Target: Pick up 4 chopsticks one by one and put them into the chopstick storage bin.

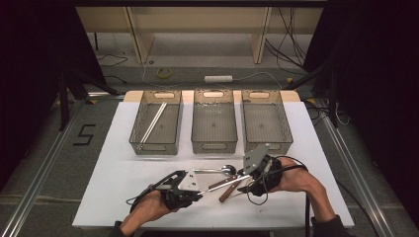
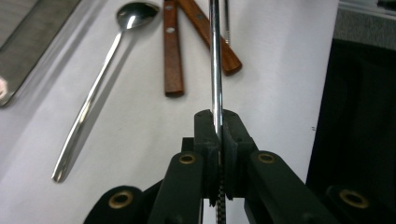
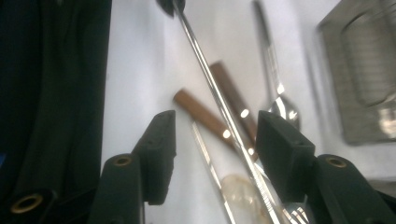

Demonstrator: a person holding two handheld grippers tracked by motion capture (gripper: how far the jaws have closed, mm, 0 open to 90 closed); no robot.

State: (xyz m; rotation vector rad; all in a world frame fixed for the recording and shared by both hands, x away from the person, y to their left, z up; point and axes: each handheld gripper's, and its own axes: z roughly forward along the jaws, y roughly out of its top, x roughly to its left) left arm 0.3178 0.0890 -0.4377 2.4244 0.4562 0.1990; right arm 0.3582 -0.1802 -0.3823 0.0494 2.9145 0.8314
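Fork (image 2: 215, 60), a slim steel utensil, is pinched by its handle between the pressed-together jaws of the left gripper (image 2: 218, 126) and held above the white desk (image 1: 123, 173). Its shaft runs on between the spread jaws of the right gripper (image 3: 215, 140), close to one pad, though contact cannot be judged; its tines show near the bottom edge of that view. Below lie a spoon (image 2: 93, 93) and two wooden-handled utensils (image 2: 173, 60).
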